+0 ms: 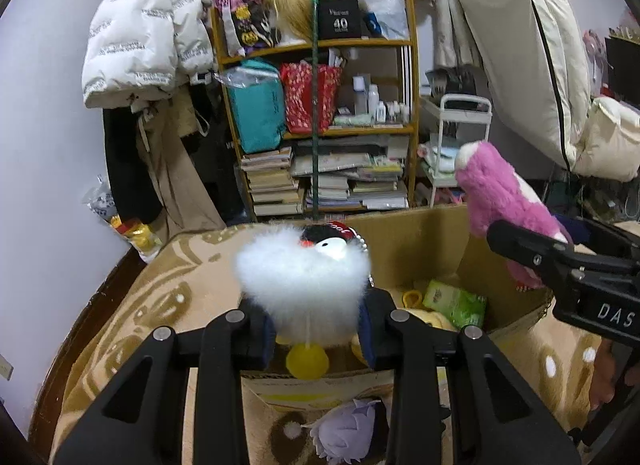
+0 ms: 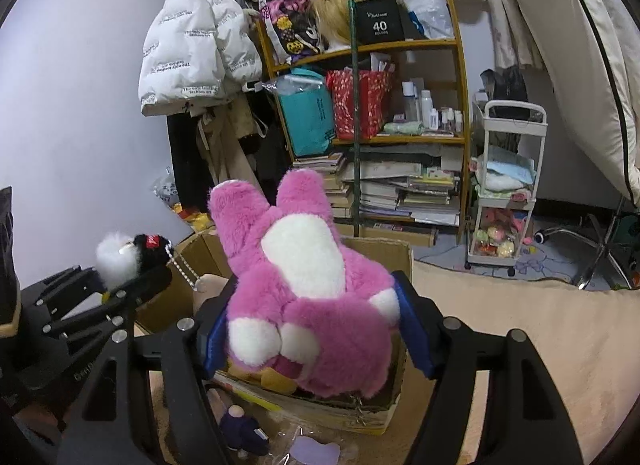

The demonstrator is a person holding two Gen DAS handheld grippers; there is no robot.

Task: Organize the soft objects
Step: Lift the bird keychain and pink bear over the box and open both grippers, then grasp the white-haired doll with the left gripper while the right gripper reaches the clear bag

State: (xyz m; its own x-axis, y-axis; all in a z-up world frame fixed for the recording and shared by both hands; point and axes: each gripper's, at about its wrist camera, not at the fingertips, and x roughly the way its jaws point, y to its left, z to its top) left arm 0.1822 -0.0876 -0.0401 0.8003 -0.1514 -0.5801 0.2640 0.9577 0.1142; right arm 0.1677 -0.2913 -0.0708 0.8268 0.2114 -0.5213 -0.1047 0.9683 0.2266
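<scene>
A pale lilac wall [image 2: 80, 85] is filling the left of the frame. At centre, a wooden shelf unit [image 2: 400, 137] is holding bags, bottles and stacked books. A white puffer jacket [image 2: 192, 49] is hanging at upper left, and a white trolley [image 2: 508, 185] is standing at right on beige carpet [image 2: 520, 325].

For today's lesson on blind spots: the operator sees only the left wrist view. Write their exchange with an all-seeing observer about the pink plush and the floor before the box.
Operator: Is the pink plush gripped on both sides?
Observer: Yes, the right gripper's blue pads press both its flanks.
Operator: What lies near the purple toy?
Observer: A small navy doll, in front of the cardboard box.
</scene>
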